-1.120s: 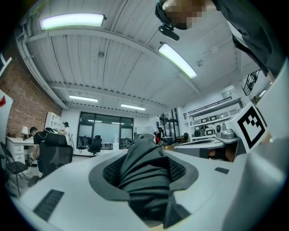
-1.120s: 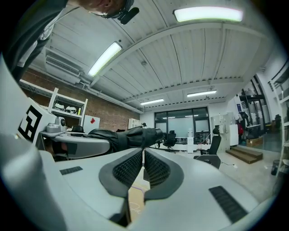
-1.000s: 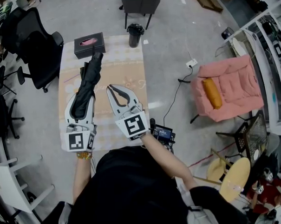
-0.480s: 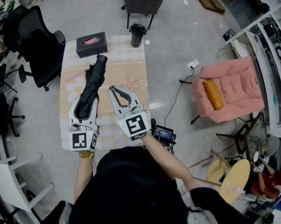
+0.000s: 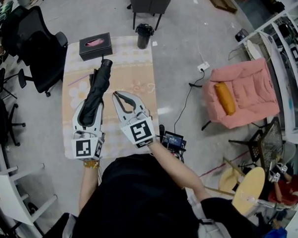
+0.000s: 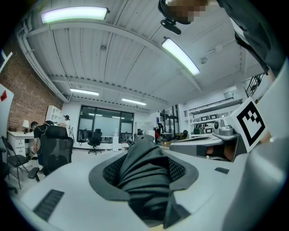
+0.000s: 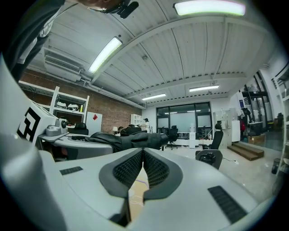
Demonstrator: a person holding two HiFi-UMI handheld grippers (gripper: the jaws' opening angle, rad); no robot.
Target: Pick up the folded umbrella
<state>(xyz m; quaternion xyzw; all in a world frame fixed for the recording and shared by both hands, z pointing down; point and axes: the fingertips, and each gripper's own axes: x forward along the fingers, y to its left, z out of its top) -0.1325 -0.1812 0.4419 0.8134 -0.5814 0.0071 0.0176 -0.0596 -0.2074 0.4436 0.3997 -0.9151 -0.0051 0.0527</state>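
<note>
— Slipping was feared: was the folded umbrella (image 5: 96, 87) gripped firmly by the left gripper (image 5: 92, 106)?
— Its jaws were closed on loose fabric only, over the table (image 5: 134, 67); the far end could sag. The right gripper (image 5: 117, 94) was pressed together, empty.

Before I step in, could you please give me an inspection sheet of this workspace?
Surface: table under a patterned cloth.
Job's things: folded umbrella, black, pointing away from the person.
Clutter: black tissue box at the far left corner.
Grippers: left gripper shut on the umbrella; right gripper shut, empty.
Cables: dark cable on the floor, right of the table.
Surroundings: office chair left, pink armchair right.
</note>
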